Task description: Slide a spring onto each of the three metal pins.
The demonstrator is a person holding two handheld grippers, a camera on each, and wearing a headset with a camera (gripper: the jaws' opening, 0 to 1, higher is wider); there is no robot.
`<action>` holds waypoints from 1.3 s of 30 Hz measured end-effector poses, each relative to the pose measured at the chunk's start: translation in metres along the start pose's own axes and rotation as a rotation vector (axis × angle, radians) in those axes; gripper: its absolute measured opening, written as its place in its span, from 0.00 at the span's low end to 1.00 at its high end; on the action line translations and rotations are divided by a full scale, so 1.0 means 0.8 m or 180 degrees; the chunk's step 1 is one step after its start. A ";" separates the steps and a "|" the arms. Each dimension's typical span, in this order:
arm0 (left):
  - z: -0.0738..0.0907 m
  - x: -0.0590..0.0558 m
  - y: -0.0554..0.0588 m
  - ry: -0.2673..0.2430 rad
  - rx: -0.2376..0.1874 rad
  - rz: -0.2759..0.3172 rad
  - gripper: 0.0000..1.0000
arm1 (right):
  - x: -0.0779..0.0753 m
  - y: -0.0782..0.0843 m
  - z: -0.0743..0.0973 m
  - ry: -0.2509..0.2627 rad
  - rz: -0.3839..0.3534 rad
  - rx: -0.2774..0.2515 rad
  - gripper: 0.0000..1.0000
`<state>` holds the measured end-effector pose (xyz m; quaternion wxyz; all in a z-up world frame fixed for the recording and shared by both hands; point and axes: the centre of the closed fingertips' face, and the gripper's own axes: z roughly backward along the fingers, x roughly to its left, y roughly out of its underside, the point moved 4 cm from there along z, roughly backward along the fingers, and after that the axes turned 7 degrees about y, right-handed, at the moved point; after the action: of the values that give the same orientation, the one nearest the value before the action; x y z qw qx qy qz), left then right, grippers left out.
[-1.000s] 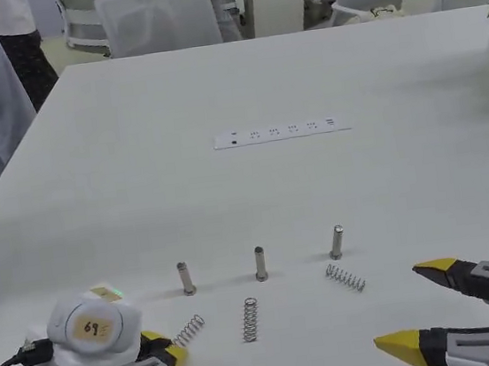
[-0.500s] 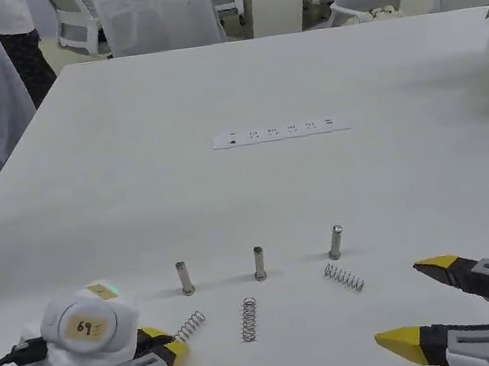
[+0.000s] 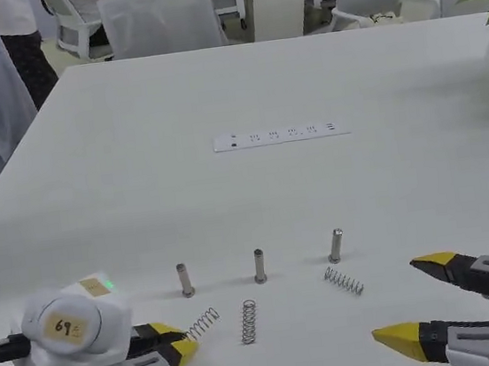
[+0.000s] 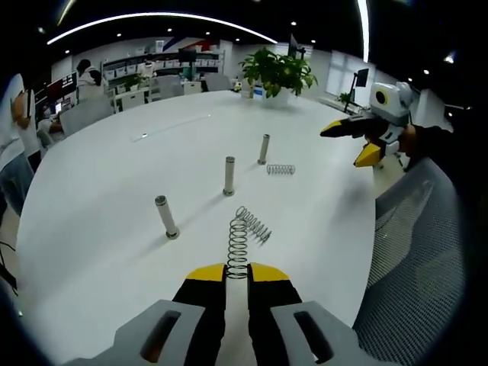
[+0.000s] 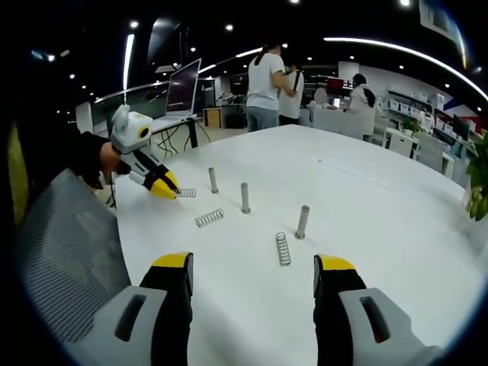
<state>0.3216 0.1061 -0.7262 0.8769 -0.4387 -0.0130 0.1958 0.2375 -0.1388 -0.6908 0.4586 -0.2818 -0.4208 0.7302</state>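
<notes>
The left gripper (image 4: 237,273) has its yellow jaws almost together, pinching the near end of the left spring (image 4: 239,242). That spring lies on the white table (image 3: 228,194). The middle spring (image 3: 248,321) and the right spring (image 3: 343,280) lie flat too, just in front of the three pins (image 3: 259,266). The pins stand up in a row. The right gripper (image 5: 254,264) has its jaws wide apart and holds nothing.

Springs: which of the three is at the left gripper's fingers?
The left spring: its end sits between the left gripper fingers. The middle spring and right spring lie free.
</notes>
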 end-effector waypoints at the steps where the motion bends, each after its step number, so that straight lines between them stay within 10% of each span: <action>1: 0.000 -0.004 -0.003 0.0050 -0.0005 -0.0047 0.02 | 0.001 -0.001 0.000 -0.0006 0.0005 -0.0004 0.63; 39: 0.017 -0.068 -0.056 0.0727 -0.0318 -0.0691 0.02 | 0.072 -0.070 -0.008 -0.0818 0.0313 -0.0219 0.46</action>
<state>0.2837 0.0728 -0.6750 0.8658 -0.4971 0.0297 0.0478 0.2423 -0.0721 -0.6466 0.3547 -0.2219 -0.4865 0.7670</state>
